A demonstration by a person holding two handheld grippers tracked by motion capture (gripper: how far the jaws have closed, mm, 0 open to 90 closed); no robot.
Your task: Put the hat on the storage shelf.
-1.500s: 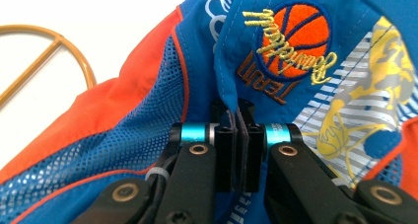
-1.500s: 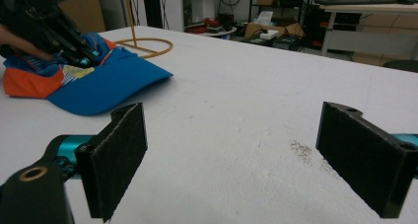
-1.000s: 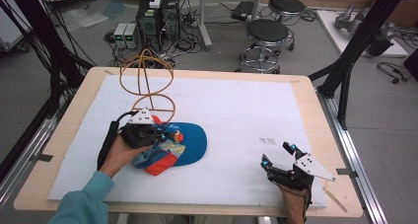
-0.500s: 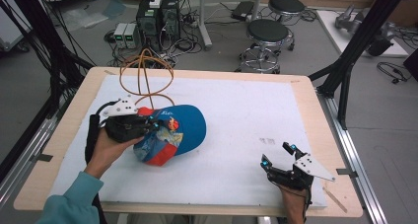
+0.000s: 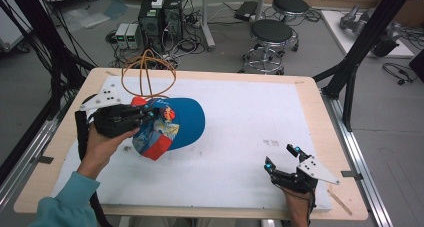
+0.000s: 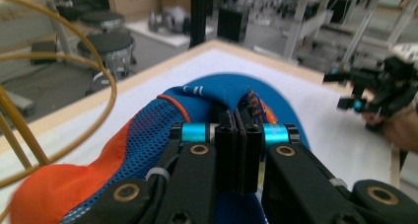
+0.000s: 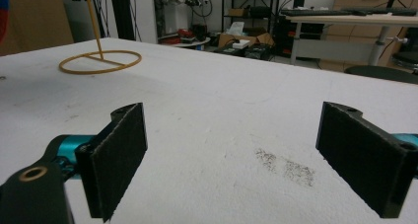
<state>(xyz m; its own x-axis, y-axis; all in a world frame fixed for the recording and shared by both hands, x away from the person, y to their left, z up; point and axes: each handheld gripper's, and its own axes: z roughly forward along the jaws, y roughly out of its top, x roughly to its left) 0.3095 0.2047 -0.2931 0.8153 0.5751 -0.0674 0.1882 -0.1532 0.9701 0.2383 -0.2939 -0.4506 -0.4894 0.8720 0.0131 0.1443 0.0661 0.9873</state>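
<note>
**Ana:** Looking down from the high view, the left claw (image 5: pixel 150 114) is pressed together on the fabric of the blue and orange cap (image 5: pixel 172 124). A second ago that cap lay flat on the white tabletop (image 5: pixel 240 137) with the hand over it. Now it hangs tilted from the claw, above the mat and farther back.

**Ben:** The left gripper view agrees: the jaws stand nearly touching, with a fold of blue cloth pinched between them and orange mesh spilling to the left. Where is it relative to the stand?

**Ana:** Just in front of the yellow wire stand (image 5: pixel 147 74), which sits at the back left of the tabletop. The brim points right, away from the hand.

**Ben:** So the lift is done, and I'd judge the carry toward that stand is the step in hand. And the other side?

**Ana:** The right claw (image 5: pixel 280 157) has kept its place near the front right corner, jaws spread wide with nothing between them. Its own view shows bare mat between the two pads (image 7: pixel 118 155).

**Ben:** The pinch is on soft cloth alone, so the cap could swing or slip as it travels.
</note>
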